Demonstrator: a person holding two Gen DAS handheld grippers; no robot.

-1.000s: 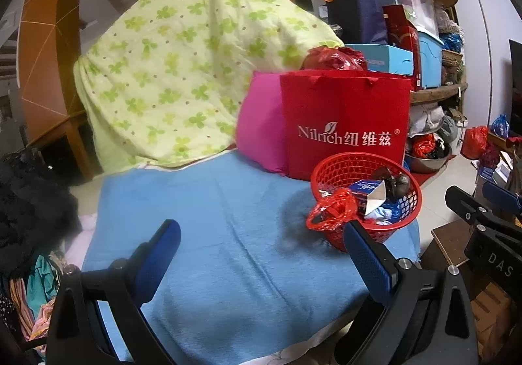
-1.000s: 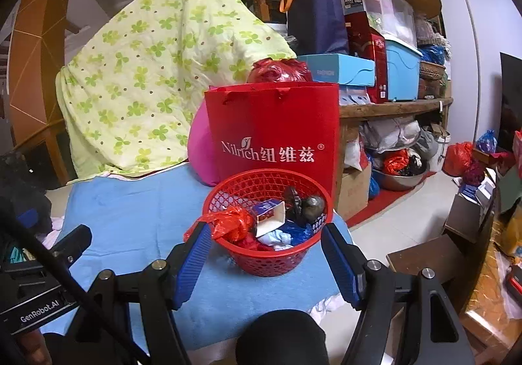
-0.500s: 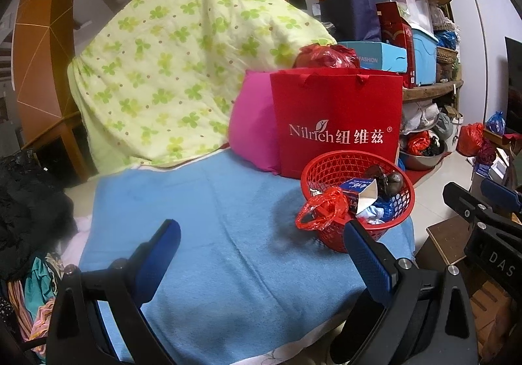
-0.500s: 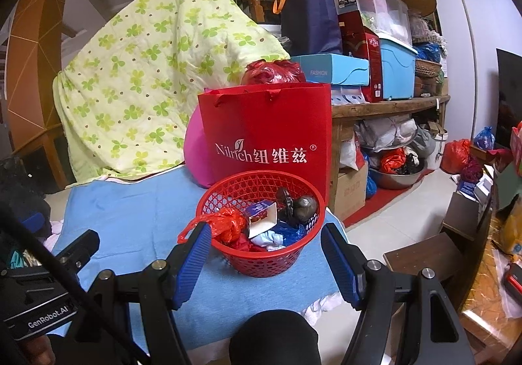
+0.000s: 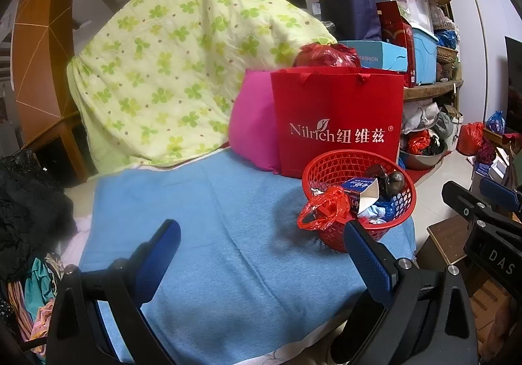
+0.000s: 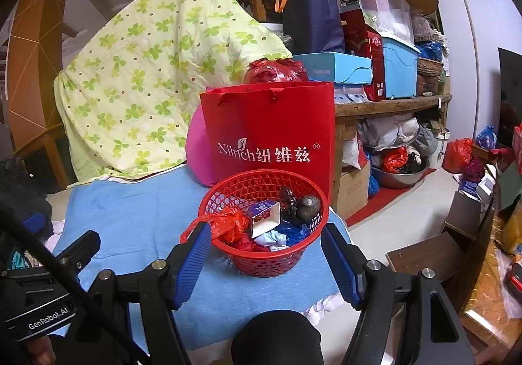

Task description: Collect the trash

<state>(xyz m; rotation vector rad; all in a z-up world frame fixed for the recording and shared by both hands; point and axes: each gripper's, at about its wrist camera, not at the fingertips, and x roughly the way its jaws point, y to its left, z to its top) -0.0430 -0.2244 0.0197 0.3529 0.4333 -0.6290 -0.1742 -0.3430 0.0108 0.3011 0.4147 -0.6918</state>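
A red mesh basket (image 6: 261, 174) stands on a blue towel (image 6: 130, 211) near its right edge. In it lie a crumpled red plastic bag (image 6: 228, 223), a small blue-and-white carton (image 6: 266, 215), dark round pieces (image 6: 306, 205) and blue wrappers (image 6: 293, 231). My right gripper (image 6: 266, 252) is open just short of the basket, its blue pads on either side of the near rim and clear of it. My left gripper (image 5: 261, 250) is open over bare towel (image 5: 212, 218), with the basket (image 5: 359, 166) ahead to its right. Neither holds anything.
Behind the basket are a red paper bag (image 6: 270, 123) and a pink cushion (image 5: 251, 130), with a green clover quilt (image 5: 182, 55) draped at the back left. Crowded shelves (image 6: 391, 100) fill the right. Floor with boxes lies past the towel's right edge. Dark clothes (image 5: 29, 202) are piled at the left.
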